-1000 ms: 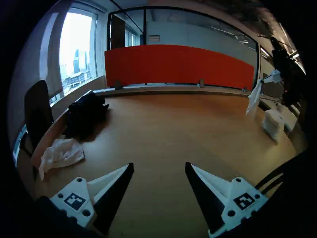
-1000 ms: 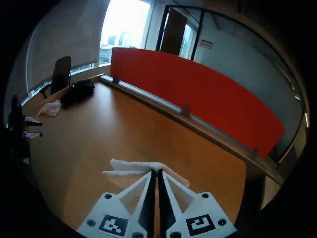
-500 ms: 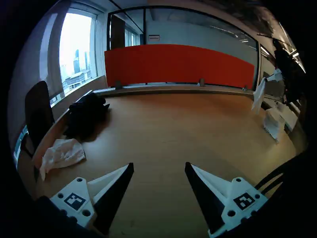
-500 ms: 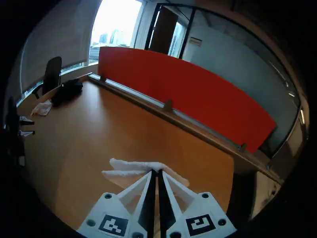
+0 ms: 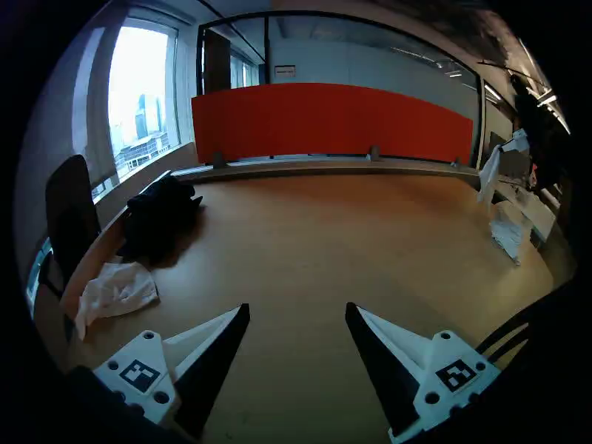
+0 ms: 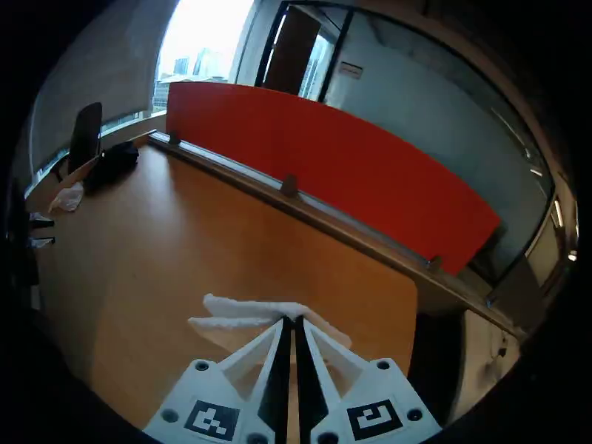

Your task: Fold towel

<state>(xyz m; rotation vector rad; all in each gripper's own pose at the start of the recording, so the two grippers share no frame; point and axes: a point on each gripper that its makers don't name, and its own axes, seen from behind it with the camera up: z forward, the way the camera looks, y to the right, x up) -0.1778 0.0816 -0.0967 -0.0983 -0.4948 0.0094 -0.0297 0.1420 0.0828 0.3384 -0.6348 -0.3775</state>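
In the right gripper view my right gripper [image 6: 294,323] is shut on a white towel [image 6: 248,314], whose folds stick out to the left past the fingertips, held above the wooden table [image 6: 185,237]. From the left gripper view that same towel [image 5: 488,175] hangs in the air at the far right, above a white pile of cloth [image 5: 509,229] on the table. My left gripper [image 5: 297,309] stands open low over the table [image 5: 318,229] with nothing between its fingers. A crumpled white towel [image 5: 115,291] lies at the table's left edge.
A black bag [image 5: 157,214] sits on the table's left side, beside the crumpled towel. A red divider [image 5: 333,122] runs along the table's far edge. A dark office chair [image 5: 68,211] stands left of the table by the window.
The right gripper has carried the hanging towel farther right and turned its view that way. The white pile under it looks looser than before. The left gripper has stayed put.
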